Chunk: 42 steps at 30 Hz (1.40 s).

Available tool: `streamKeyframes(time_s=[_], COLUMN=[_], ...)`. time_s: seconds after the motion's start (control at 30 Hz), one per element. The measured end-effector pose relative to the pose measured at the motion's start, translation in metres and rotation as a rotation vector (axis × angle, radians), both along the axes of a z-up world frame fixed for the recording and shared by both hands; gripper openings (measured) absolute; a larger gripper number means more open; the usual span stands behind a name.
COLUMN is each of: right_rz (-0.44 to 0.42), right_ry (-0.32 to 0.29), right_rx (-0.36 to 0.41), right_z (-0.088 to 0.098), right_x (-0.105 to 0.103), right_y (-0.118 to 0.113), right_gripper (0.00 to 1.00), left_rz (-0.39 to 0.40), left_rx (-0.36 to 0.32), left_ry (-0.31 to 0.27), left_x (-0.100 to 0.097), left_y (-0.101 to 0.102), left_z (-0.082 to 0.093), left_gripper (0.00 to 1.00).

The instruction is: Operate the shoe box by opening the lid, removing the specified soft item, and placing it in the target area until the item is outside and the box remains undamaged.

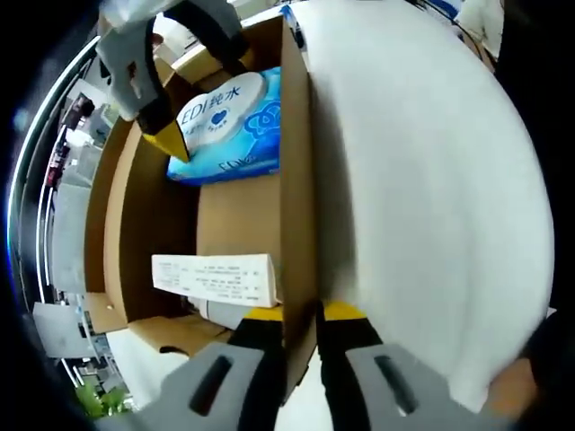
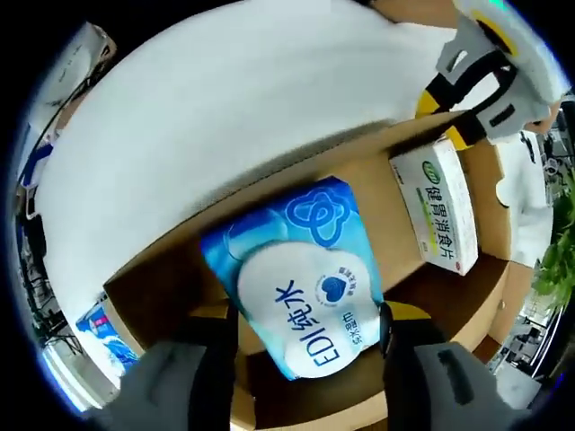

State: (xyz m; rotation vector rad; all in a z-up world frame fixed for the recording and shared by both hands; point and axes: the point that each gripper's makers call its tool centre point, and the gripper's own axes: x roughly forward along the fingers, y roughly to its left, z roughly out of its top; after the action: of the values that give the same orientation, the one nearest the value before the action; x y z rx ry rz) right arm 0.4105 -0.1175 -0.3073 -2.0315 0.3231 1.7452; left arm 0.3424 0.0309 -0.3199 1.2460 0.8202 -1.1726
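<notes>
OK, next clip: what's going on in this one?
A person works an open cardboard shoe box with two handheld grippers. The left gripper is clamped on the box's side wall. The right gripper has its jaws around a blue wet-wipes pack, which is still inside the box. A small white medicine carton also lies inside. The big white surface beside the box looks like its lid.

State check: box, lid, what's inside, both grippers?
Shoe box: open.
Lid: raised, white inside facing the views.
Blue wipes pack: inside the box, between the right gripper's jaws.
Small white carton: lying inside the box.
Left gripper: shut on the box wall.
Right gripper: jaws around the wipes pack.
</notes>
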Motion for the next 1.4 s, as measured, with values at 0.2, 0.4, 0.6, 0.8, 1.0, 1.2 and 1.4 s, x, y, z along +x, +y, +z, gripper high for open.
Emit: streamKeyframes(time_s=[0.2, 0.4, 0.6, 0.8, 1.0, 1.2, 1.4], right_rz=[0.165, 0.265, 0.273, 0.276, 0.24, 0.225, 0.216], right_ry=[-0.083, -0.038, 0.028, 0.064, 0.066, 0.079, 0.082], right_rx=[-0.038, -0.063, -0.088, -0.111, -0.14, -0.169, -0.171], right_z=[0.002, -0.007, -0.017, -0.03, -0.038, -0.046, -0.046], right_x=[0.005, -0.004, -0.005, -0.004, -0.003, -0.002, -0.002], right_y=[0.001, 0.006, 0.006, 0.007, 0.005, 0.003, 0.002], right_gripper=[0.72, 0.72, 0.71, 0.73, 0.77, 0.81, 0.81], left_rz=[0.001, 0.003, 0.005, 0.004, 0.001, 0.0, 0.002], left_rx=[0.0, 0.0, 0.0, 0.001, 0.002, 0.003, 0.004], left_ry=[0.001, 0.001, 0.002, 0.004, 0.004, 0.005, 0.005], left_x=[0.004, 0.007, 0.006, 0.004, 0.001, 0.002, 0.009], left_y=[0.002, 0.004, 0.004, 0.003, 0.001, 0.0, 0.001], left_z=[0.0, 0.0, 0.0, -0.001, -0.001, 0.0, 0.001], left_gripper=[0.1, 0.1, 0.1, 0.1, 0.1, 0.1, 0.1])
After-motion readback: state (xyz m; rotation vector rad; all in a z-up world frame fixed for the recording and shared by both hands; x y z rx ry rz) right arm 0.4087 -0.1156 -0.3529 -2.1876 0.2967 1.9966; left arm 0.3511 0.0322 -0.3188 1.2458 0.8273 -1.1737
